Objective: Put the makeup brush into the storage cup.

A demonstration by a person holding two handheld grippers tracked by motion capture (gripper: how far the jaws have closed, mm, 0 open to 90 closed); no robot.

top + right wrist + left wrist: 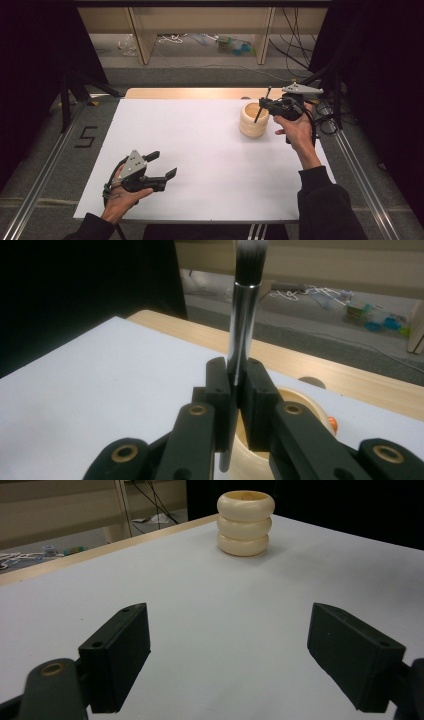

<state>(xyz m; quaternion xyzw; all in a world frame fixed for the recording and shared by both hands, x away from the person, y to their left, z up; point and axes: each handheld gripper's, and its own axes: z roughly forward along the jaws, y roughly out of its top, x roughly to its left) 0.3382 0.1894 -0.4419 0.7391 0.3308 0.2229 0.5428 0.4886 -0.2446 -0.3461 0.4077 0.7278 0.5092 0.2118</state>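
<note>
The right gripper (236, 390) pinches a silver-handled, dark-bristled brush (243, 310) upright over the cream ribbed ring-stacked holder (253, 120) on the white bench (200, 145), while the left gripper (164, 165) rests spread, well apart.

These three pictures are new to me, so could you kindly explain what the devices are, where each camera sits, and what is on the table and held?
A person sits at a white table and holds a hand-operated two-jaw gripper in each hand. The wide picture comes from a fixed camera above the person. The other two come from cameras riding on the grippers, looking along their black jaws. The left gripper rests near the person, jaws open on nothing. The right gripper is shut on a brush with a silver handle and dark bristles pointing up; its lower end hangs in the mouth of the cream ribbed holder, which stands on the table's far right.
</note>
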